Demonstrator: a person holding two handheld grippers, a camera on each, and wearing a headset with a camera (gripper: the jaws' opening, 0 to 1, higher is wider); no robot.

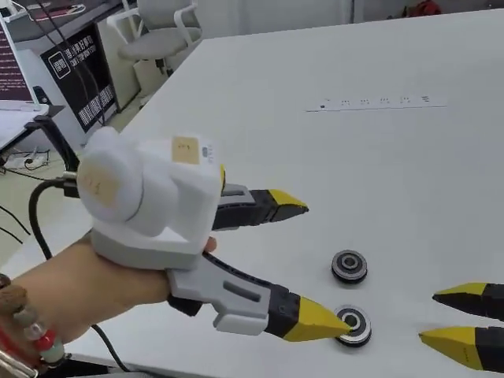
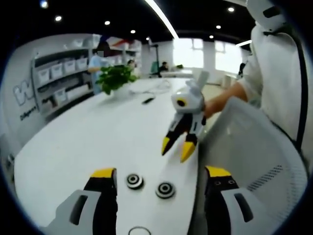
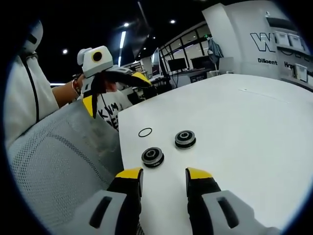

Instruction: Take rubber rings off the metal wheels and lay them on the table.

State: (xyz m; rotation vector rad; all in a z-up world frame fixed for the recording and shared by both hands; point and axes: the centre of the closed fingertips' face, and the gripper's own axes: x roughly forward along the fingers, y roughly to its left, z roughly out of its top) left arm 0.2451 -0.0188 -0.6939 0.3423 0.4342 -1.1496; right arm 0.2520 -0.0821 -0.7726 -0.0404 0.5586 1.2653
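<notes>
Rubber rings (image 1: 334,267) are seemingly sitting on the two metal wheels (image 1: 350,264) near the counter (image 1: 331,157) edge, one loose ring (image 3: 145,132) lying beside them, while the left claw (image 1: 319,264) and right claw (image 1: 431,316) are hovering open, next needing one to pin a wheel, one to peel

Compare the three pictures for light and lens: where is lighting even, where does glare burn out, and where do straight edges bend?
Head view: even light on the table, only faint shadows under the metal wheels. Left gripper view: windows and ceiling strip light burn out; the table edge bows. Right gripper view: dark ceiling, curved table edge, wheels fairly sharp.
</notes>
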